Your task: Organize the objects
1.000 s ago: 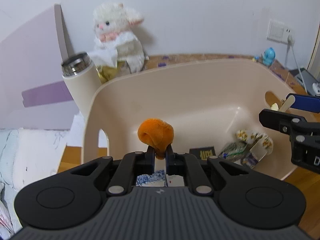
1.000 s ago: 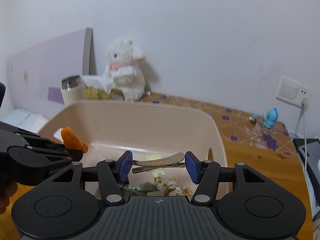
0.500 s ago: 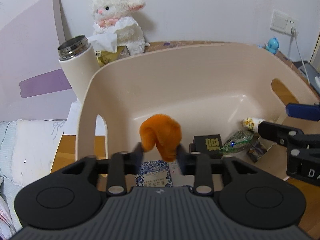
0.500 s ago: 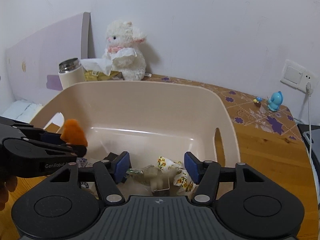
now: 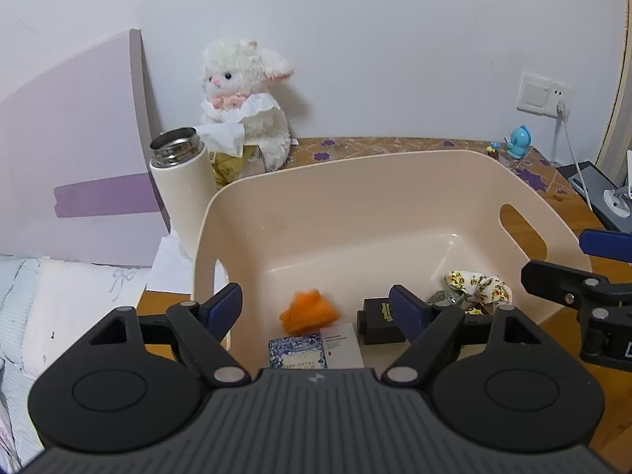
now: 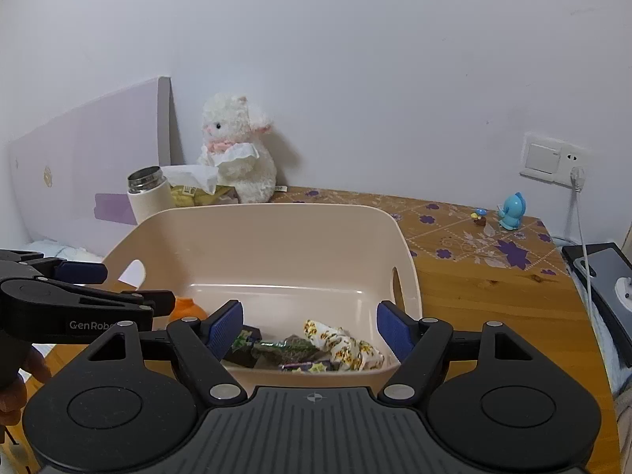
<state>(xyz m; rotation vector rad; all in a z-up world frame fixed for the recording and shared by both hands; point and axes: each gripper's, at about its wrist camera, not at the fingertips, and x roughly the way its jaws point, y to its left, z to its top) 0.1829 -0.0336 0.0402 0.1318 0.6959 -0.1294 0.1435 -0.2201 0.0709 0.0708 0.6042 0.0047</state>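
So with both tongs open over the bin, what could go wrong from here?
1. The open steel-rimmed cream flask stands right against the beige plastic bin; nudging the bin could tip it.
2. The white charging cable crosses the wooden table beside the right tongs; a wide swing may snag it.
3. The left tongs hang low, close to the bin's near rim.

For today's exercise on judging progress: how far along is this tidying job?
Done: the orange item, floral scrunchie, black box and small booklet lie inside the beige bin. In hand: nothing; left gripper and right gripper are open above it. Possibly left: the thermos outside.
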